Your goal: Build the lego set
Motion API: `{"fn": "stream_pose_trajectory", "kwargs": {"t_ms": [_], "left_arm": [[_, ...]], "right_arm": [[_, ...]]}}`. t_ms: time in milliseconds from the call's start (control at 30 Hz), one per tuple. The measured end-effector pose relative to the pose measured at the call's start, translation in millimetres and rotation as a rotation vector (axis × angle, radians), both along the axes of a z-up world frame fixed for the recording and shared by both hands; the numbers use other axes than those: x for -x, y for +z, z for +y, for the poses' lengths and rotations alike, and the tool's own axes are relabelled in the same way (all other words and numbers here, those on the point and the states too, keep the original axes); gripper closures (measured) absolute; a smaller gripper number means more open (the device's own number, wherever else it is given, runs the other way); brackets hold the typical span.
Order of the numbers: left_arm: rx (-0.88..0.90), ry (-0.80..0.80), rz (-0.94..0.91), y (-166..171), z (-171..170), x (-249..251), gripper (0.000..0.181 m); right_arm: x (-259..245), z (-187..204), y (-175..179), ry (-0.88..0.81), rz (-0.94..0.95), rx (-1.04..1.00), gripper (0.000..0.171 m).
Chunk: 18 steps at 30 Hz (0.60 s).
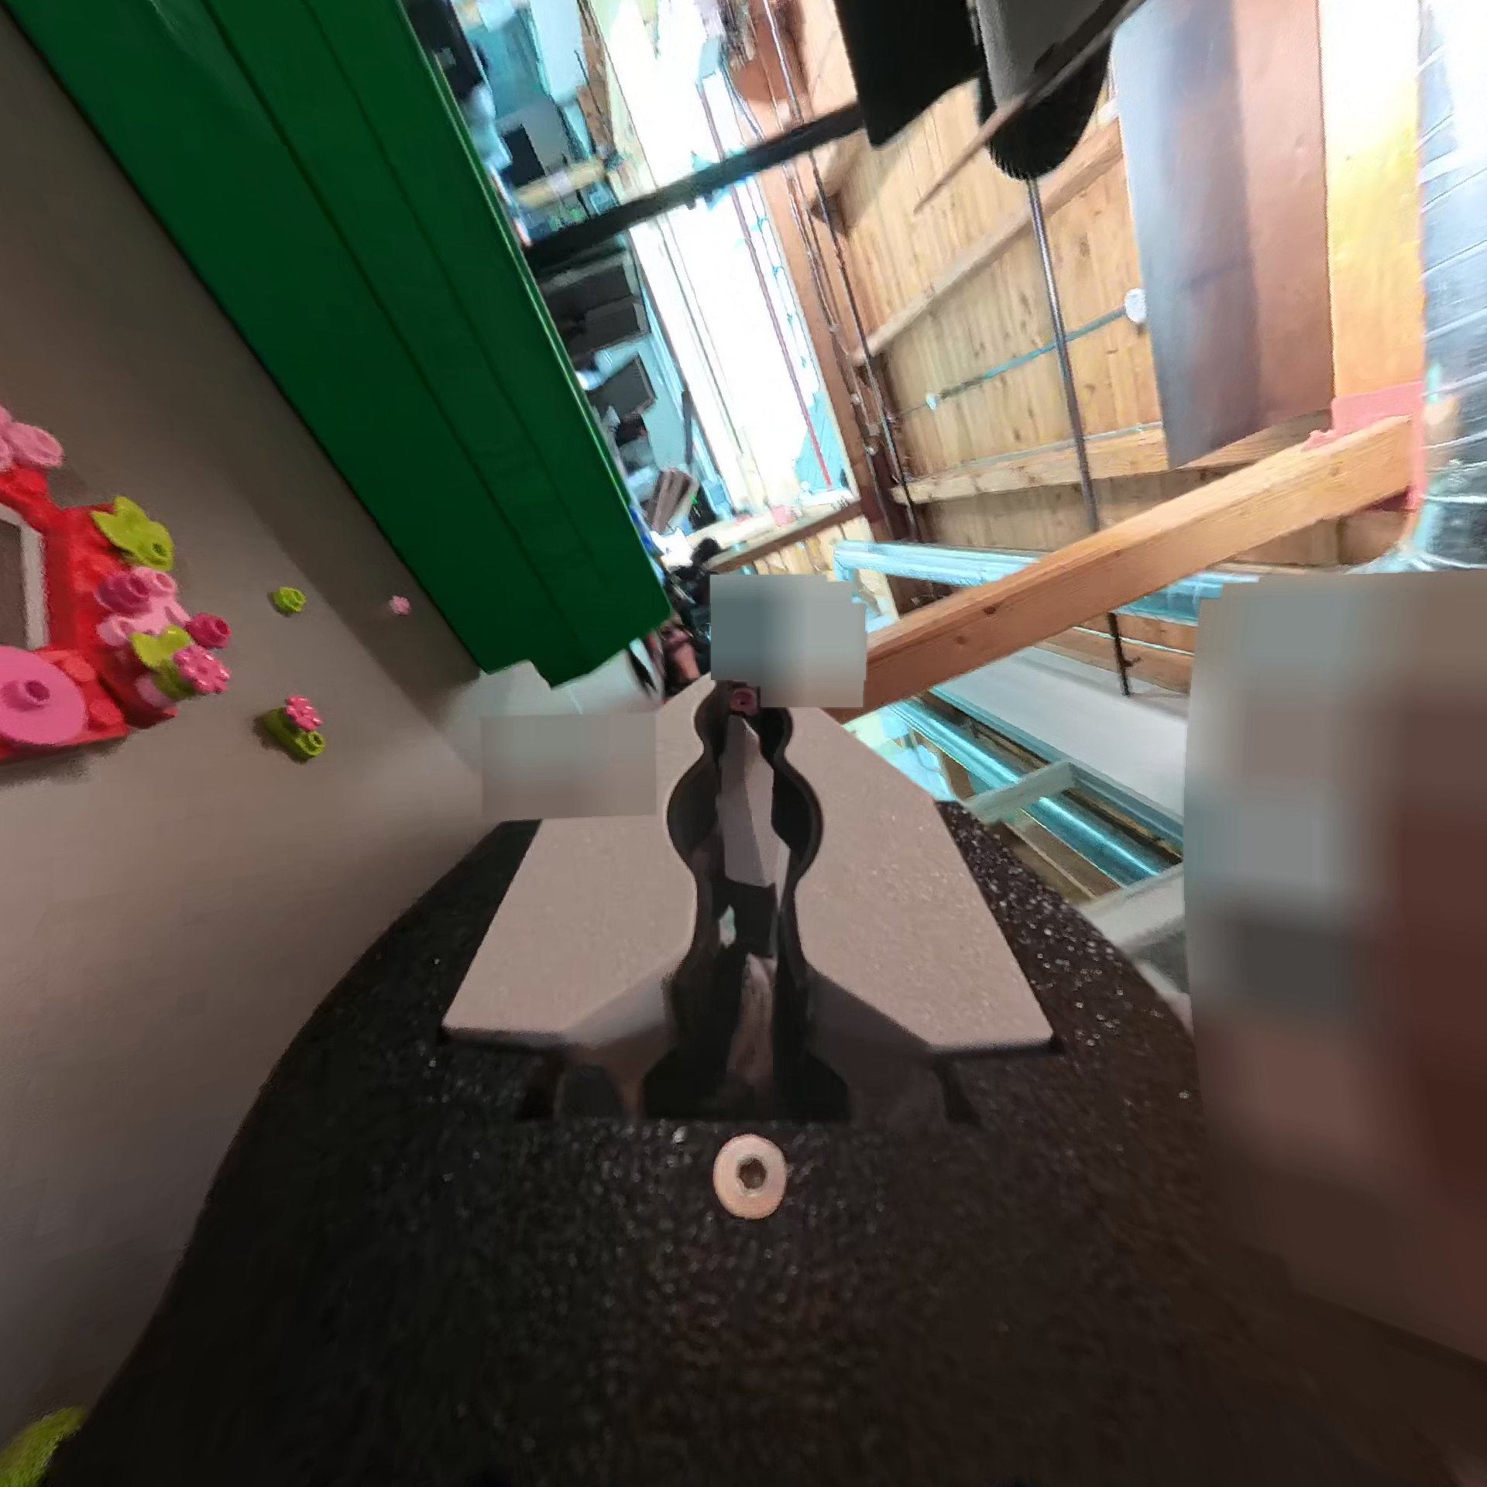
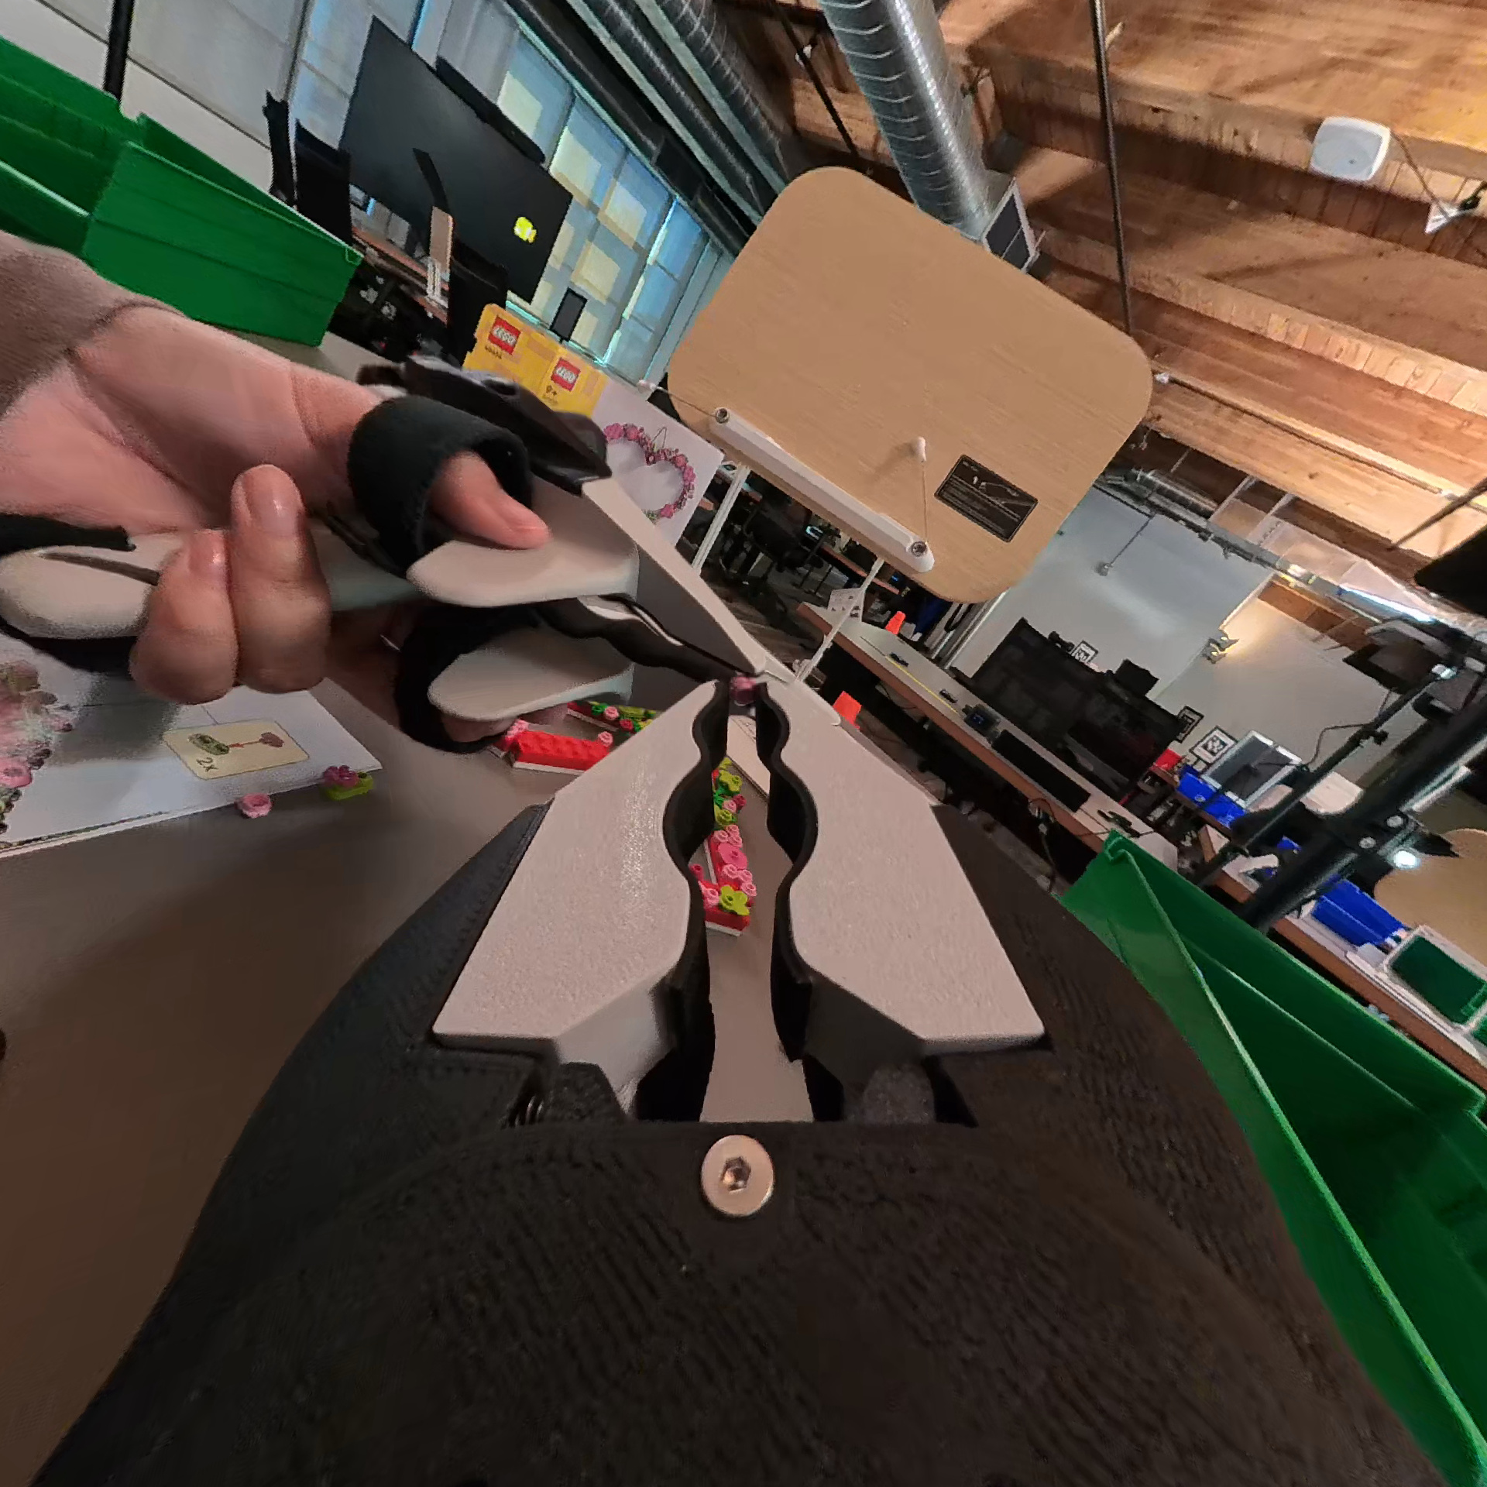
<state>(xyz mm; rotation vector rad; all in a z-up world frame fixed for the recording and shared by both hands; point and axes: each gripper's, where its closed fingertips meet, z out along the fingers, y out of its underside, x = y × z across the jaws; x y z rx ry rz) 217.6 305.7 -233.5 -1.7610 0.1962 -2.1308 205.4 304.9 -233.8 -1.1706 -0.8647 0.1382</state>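
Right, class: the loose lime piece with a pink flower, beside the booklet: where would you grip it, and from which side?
Probably take the lime piece by its base, jaws coming down from above across its flat sides: it lies flat on the table, and the rounded flower on top would likely slip.

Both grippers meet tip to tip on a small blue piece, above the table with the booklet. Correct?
Not quite: the piece is pink, not blue, as the right wrist view shows. The rest holds: the left gripper and right gripper meet tip to tip above the table with the booklet.
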Motion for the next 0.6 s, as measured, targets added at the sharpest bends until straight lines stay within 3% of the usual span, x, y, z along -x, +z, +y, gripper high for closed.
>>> {"fn": "stream_pose_trajectory", "kwargs": {"t_ms": [33, 167, 267, 367, 467, 600], "left_arm": [[-0.021, 0.041, 0.014, 2.2, 4.8, 3.3, 0.168], [-0.297, 0.174, 0.172, 15.7, 24.9, 24.1, 0.146], [-0.663, 0.190, 0.489, 5.7, 46.3, 34.7, 0.132], [-0.978, -0.001, 0.745, -24.8, 52.8, 34.1, 0.117], [-1.171, -0.361, 0.846, -63.0, 37.3, 36.8, 0.117], [-1.195, -0.596, 0.930, -90.5, 49.3, 47.7, 0.119]], "right_arm": [[-2.5, 0.8, 1.0, -0.009, 0.007, -0.002, 0.167], [-15.2, 7.6, 0.5, -0.069, 0.015, 0.010, 0.167], [-21.1, 14.2, -1.5, -0.117, 0.002, 0.014, 0.167], [-24.9, 19.7, -3.5, -0.156, -0.013, 0.014, 0.167], [-28.7, 24.1, -5.1, -0.190, -0.023, 0.017, 0.167], [-31.2, 26.9, -8.9, -0.236, -0.067, 0.012, 0.167]]}}
